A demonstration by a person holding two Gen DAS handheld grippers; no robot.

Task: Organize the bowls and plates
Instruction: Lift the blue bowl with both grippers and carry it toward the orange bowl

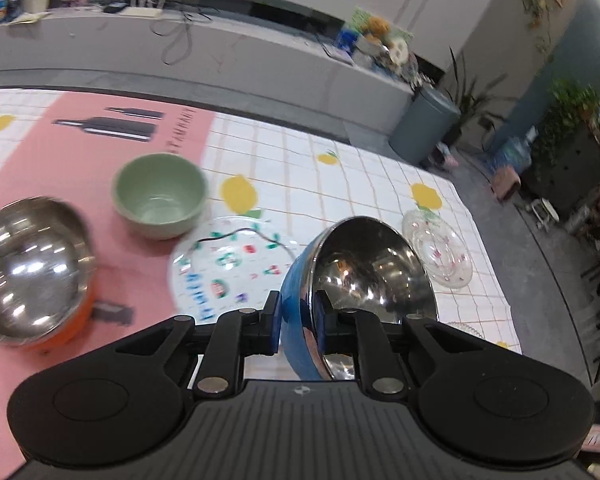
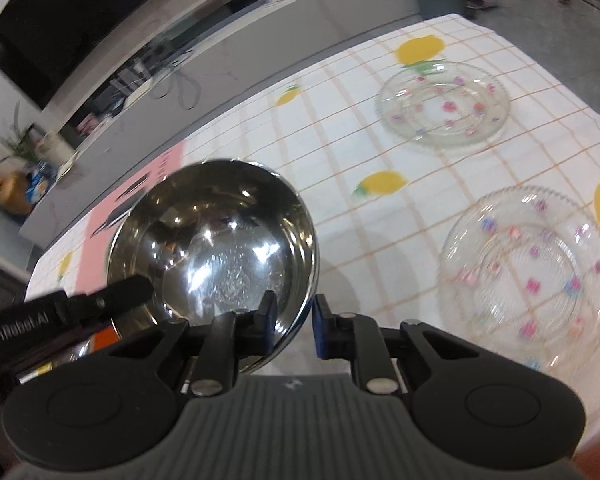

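My left gripper (image 1: 299,320) is shut on the rim of a steel bowl with a blue outside (image 1: 372,264), one pad on the blue wall and one inside. The bowl hangs tilted above the table. In the right wrist view my right gripper (image 2: 296,322) is shut on the lower rim of a steel bowl (image 2: 220,240), also lifted and tilted. A black left finger (image 2: 132,288) crosses that bowl's left rim, so it looks like the same bowl. On the table stand an orange steel bowl (image 1: 28,276), a green bowl (image 1: 160,196) and a printed plate (image 1: 228,268).
Two clear glass plates with flower dots lie to the right, one far (image 2: 444,104) and one near (image 2: 528,276). A pink mat (image 1: 80,160) covers the left of the lemon-print tablecloth (image 1: 340,184). Beyond the table's far edge run a grey counter and a bin (image 1: 424,124).
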